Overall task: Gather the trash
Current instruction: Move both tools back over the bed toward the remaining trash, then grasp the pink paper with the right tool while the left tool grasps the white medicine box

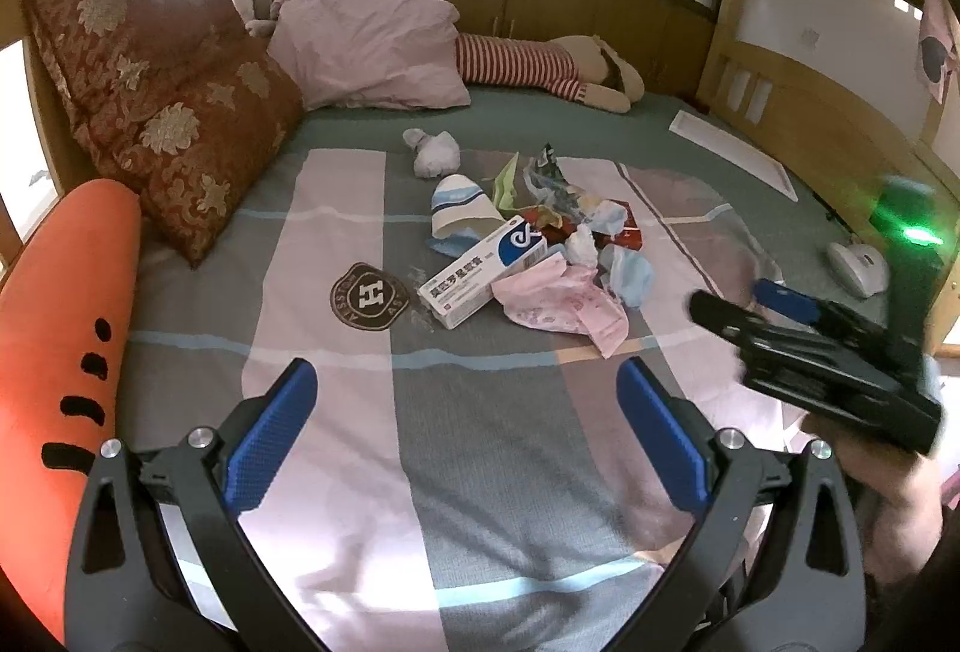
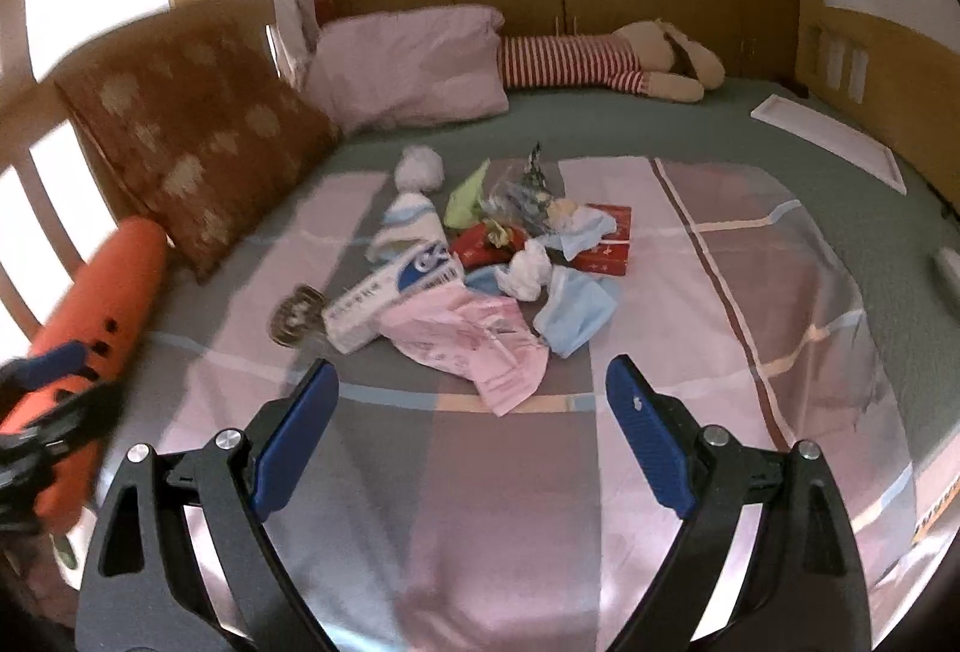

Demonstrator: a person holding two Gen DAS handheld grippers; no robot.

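Observation:
A pile of trash lies mid-bed: a white and blue medicine box (image 1: 480, 271) (image 2: 396, 295), pink crumpled paper (image 1: 558, 301) (image 2: 474, 340), a striped paper cup (image 1: 459, 205) (image 2: 408, 223), white tissue balls (image 1: 432, 151) (image 2: 420, 167), a blue mask (image 1: 630, 271) (image 2: 579, 313), a red box (image 2: 606, 238) and wrappers. My left gripper (image 1: 468, 436) is open and empty, short of the pile. My right gripper (image 2: 471, 439) is open and empty, just short of the pink paper; it also shows at the right of the left wrist view (image 1: 780, 310).
The bed has a striped pink and grey sheet (image 1: 480, 472). An orange carrot plush (image 1: 54, 328) and a brown patterned cushion (image 1: 156, 100) lie at left. A pink pillow (image 1: 366, 46) and a striped plush toy (image 1: 540, 70) lie at the back. A white panel (image 1: 732, 151) lies right.

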